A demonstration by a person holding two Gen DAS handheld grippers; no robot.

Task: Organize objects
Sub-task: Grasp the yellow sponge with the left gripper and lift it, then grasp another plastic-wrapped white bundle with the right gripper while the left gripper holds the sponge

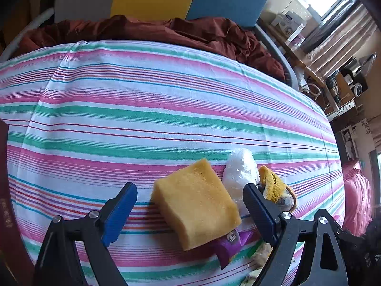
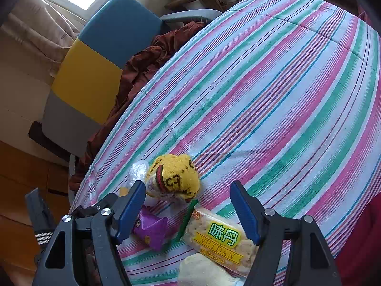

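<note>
Lying on the striped surface, the yellow sponge sits between the spread fingers of the left gripper (released). The right gripper, also released, hovers over the biscuit packet, near the purple wrapper.

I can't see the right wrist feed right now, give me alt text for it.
The right hand-held gripper hangs open over a striped tablecloth, with a cracker packet lying between its fingers. Just ahead sit a yellow knitted sock, a purple packet and a clear plastic bag.
</note>
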